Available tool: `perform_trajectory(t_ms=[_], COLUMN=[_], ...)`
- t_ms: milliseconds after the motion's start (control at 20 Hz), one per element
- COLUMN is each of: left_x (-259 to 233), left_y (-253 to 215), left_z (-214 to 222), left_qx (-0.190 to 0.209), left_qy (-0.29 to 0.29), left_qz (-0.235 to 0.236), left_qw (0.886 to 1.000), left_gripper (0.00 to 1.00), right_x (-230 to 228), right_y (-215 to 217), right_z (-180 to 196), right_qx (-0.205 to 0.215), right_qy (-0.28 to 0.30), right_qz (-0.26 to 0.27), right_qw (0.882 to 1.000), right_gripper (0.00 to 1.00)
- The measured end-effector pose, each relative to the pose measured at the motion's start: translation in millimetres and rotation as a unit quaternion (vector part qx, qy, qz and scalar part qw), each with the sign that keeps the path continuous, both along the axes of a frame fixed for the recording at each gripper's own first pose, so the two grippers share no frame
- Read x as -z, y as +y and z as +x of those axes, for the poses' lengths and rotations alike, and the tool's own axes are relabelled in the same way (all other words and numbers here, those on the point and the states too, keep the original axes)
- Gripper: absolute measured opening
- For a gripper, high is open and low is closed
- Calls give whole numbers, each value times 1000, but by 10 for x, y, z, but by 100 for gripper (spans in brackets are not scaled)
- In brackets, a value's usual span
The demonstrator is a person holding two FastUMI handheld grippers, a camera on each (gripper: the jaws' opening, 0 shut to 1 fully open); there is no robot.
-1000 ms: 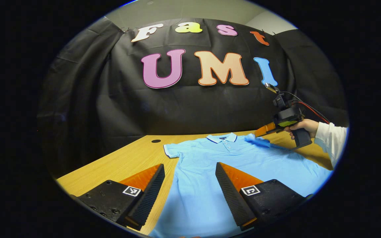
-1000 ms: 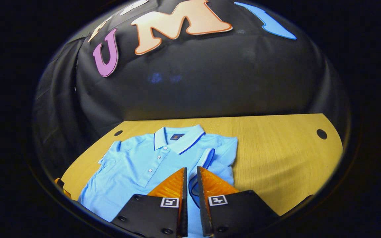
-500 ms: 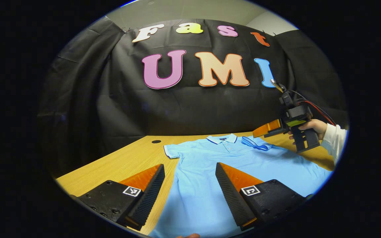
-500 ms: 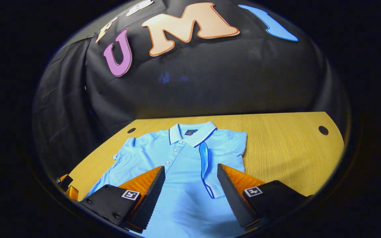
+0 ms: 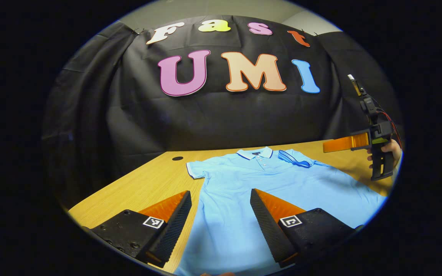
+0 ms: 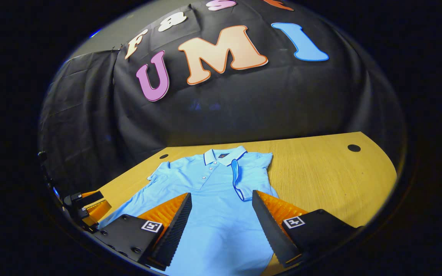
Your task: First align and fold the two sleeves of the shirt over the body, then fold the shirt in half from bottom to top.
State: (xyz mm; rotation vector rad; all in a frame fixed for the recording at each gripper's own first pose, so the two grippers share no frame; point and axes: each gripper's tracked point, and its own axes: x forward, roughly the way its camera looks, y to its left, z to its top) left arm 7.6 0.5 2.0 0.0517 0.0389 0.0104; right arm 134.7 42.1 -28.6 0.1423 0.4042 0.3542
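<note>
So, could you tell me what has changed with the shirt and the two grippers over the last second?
The right gripper, shut on the shirt's right sleeve a second ago, has opened, left it folded over the body and drawn back and up; the left gripper view shows it lifted clear near the table's edge. The left gripper stayed open over the hem; the left sleeve still lies spread out.

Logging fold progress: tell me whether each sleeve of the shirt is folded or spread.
One folded, one spread. The right sleeve lies over the shirt body beside the collar; the left sleeve sticks out flat on the table.
</note>
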Motion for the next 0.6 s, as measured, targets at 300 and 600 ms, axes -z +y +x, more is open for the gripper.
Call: perform_trajectory(t_ms=[300,600], left_x=[-296,-724], left_y=[163,353], left_z=[215,544], left_qx=[0,13], left_qy=[4,2], left_qz=[-3,-103], left_qw=[1000,995], left_gripper=[93,93], right_x=[-227,-264], right_y=[-161,-196], right_z=[-517,-879], right_qx=[20,23], right_qy=[-50,-53], right_qz=[0,24], right_qw=[999,998], right_gripper=[98,98])
